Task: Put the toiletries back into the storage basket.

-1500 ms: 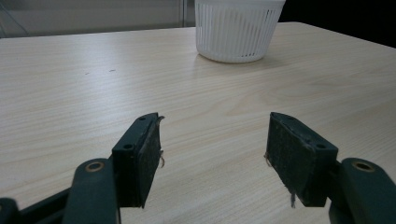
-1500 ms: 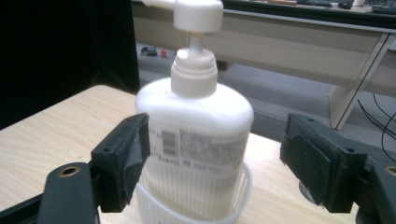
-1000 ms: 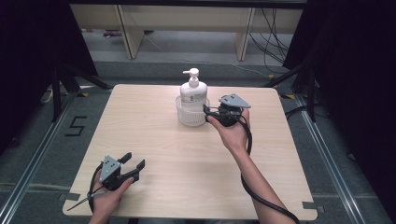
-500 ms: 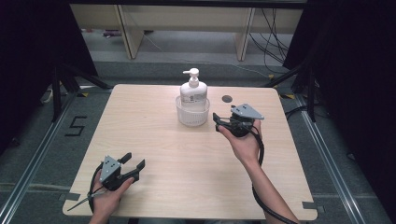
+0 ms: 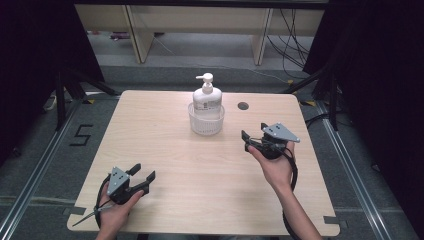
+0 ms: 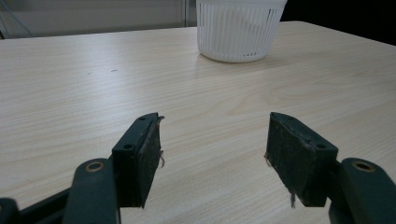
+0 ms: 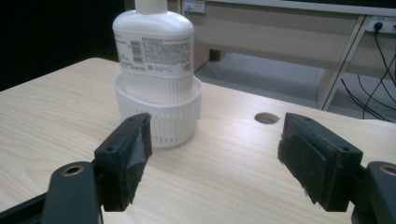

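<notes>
Pale wood table is bearing a white slatted basket near its far edge, a pump bottle standing upright inside. Right gripper is hovering near the basket, jaws apart and empty. Left gripper is sitting well apart from the basket, jaws spread, gripping nothing.

left claw – jaws apart | right claw – jaws apart, raised

A white pump bottle stands upright in a white slatted basket on the tabletop — ahead of both tongs, nearer the right.
</notes>
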The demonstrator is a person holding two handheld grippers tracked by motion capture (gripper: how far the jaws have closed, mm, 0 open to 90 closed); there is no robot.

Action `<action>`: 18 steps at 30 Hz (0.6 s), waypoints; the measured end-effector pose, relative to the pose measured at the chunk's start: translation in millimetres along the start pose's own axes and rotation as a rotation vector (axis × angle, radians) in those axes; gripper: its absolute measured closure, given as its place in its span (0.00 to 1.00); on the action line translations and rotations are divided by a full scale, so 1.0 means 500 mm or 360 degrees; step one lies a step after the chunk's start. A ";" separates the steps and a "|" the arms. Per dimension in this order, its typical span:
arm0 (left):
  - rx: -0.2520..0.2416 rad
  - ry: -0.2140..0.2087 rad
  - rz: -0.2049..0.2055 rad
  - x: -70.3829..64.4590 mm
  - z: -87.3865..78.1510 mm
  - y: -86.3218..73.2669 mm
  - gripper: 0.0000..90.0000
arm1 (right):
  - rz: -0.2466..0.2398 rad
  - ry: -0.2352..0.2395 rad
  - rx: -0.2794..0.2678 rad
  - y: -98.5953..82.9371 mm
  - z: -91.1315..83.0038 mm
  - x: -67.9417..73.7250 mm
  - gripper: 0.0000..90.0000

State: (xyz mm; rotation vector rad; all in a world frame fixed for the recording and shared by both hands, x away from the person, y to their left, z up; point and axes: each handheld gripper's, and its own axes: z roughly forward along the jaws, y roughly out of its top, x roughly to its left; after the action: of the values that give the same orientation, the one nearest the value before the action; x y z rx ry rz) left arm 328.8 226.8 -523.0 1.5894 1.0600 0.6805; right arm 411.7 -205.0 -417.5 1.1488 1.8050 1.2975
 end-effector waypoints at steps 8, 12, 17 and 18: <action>-0.0001 0.0004 0.0003 -0.001 0.000 0.000 0.39 | 0.0045 -0.0026 0.0046 -0.048 -0.028 -0.014 0.29; -0.0001 0.0006 -0.0001 -0.001 0.000 0.000 0.39 | 0.0038 -0.0035 0.0047 -0.071 -0.041 -0.021 0.30; -0.0009 0.0004 0.0002 -0.001 0.000 -0.001 0.39 | 0.0031 -0.0038 0.0064 -0.097 -0.060 -0.030 0.30; -0.0002 0.0009 0.0003 -0.001 -0.001 0.000 0.39 | 0.0061 -0.0028 0.0070 -0.100 -0.063 -0.029 0.30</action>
State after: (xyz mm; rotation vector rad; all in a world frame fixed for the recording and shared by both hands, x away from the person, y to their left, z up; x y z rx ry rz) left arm 328.2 226.5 -522.9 1.5882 1.0620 0.6869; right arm 376.4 -237.6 -454.9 1.2205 1.8151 1.2715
